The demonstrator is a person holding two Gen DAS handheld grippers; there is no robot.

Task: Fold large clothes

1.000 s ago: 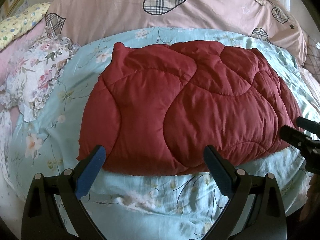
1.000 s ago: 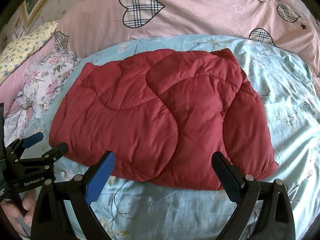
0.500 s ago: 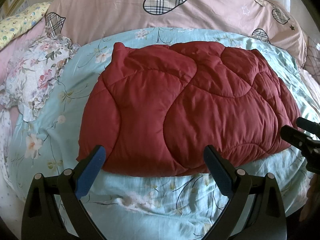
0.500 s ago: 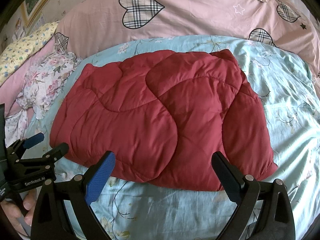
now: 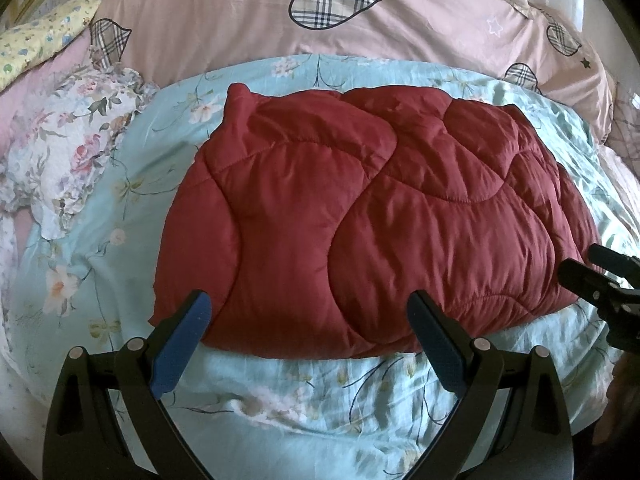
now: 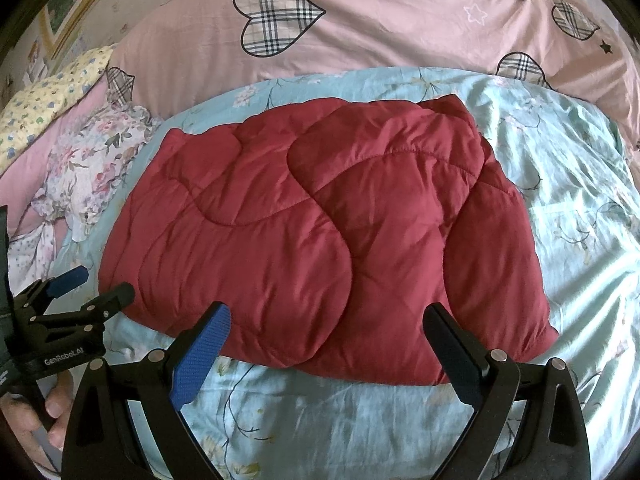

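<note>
The red quilted garment (image 5: 372,224) lies folded into a compact pad on the bed (image 5: 320,396), at twelve o'clock from both grippers. The left hand-held gripper (image 5: 308,336) and right hand-held gripper (image 6: 332,344) hover spread wide, holding nothing. This looks like a pause between folds; next, I judge, each must close on a near corner.

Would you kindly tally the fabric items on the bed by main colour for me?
Red: 1, the quilted garment.
Light blue: 1, the floral sheet.
Pink: 1, the heart-print duvet.
White floral: 1, the ruffled cloth.
Yellow: 1, the pillow.
Total: 5.
</note>
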